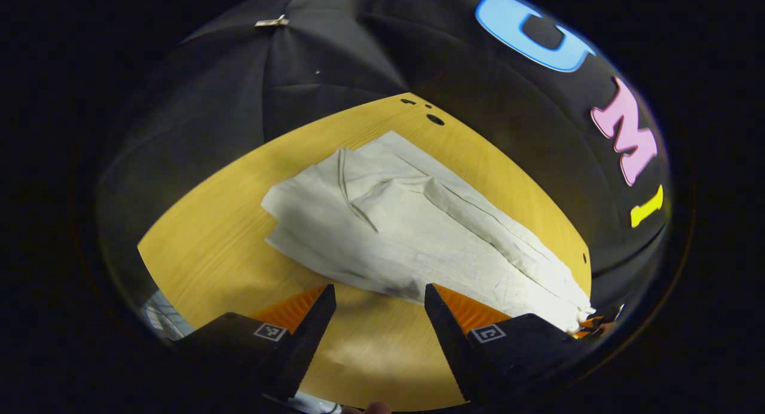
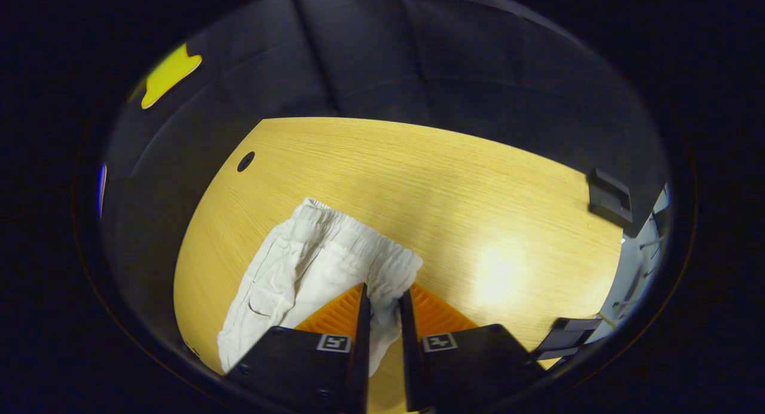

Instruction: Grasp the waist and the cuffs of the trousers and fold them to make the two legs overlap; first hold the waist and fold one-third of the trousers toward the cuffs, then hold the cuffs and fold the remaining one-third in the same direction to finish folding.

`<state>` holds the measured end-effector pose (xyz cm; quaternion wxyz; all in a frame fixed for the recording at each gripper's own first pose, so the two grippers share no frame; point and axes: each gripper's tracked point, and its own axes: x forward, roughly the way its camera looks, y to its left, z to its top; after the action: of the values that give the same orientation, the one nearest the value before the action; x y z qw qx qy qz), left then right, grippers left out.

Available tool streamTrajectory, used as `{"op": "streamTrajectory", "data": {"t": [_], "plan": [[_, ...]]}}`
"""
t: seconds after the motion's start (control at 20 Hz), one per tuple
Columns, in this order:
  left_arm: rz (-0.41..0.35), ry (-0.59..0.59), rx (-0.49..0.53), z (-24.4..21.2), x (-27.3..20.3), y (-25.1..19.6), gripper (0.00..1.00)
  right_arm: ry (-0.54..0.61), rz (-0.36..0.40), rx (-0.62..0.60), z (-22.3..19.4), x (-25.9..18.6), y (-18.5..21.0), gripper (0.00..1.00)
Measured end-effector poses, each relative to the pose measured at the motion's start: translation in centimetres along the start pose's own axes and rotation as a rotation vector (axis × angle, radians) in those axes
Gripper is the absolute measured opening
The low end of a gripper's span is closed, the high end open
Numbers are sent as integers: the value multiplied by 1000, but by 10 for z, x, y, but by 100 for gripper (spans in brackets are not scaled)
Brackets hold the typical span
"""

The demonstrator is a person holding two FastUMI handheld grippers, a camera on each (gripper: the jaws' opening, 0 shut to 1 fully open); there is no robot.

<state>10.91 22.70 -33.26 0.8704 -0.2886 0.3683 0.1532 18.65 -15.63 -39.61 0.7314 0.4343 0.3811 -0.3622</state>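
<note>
White trousers (image 1: pixel 418 235) lie on the wooden table (image 1: pixel 203 253), lengthwise, one leg over the other. Their cuffs point to the far left, and the waist end runs to the lower right. My left gripper (image 1: pixel 378 294) is open just short of the trousers' near edge, with bare table between its fingers. In the right gripper view the elastic waist (image 2: pixel 352 241) lies in front of me. My right gripper (image 2: pixel 385 300) is shut on a fold of the waistband, with cloth pinched between both fingers.
The table has cable holes near its far edge (image 1: pixel 435 119) (image 2: pixel 245 161). Black clamps sit on the table's right edge (image 2: pixel 609 199) (image 2: pixel 565 333). Bare wood (image 2: pixel 478 211) stretches right of the waist. The black booth wall closes in behind.
</note>
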Motion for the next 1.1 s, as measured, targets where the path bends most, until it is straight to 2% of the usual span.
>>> {"op": "streamTrajectory", "data": {"t": [0.05,0.1,0.15,0.25,0.45,0.6,0.9,1.1], "plan": [[-6,3,-27,-1,-1,-1,96,17,37,64,-3,-3,4,23],[-13,6,-52,-3,-3,-1,92,23,77,119,-1,-4,8,12],[-19,10,-79,-2,-3,-2,97,18,123,159,3,-9,13,12],[-28,8,-105,3,2,-2,97,-12,186,151,12,-16,18,12],[-40,3,-155,16,13,-9,97,-93,398,68,29,-40,42,12],[-30,10,-159,27,26,-18,97,-155,543,-76,36,-59,53,12],[-35,23,-164,37,40,-30,96,-196,652,-225,33,-58,67,11],[-49,25,-165,41,42,-31,96,-215,714,-429,23,-65,72,11]]}}
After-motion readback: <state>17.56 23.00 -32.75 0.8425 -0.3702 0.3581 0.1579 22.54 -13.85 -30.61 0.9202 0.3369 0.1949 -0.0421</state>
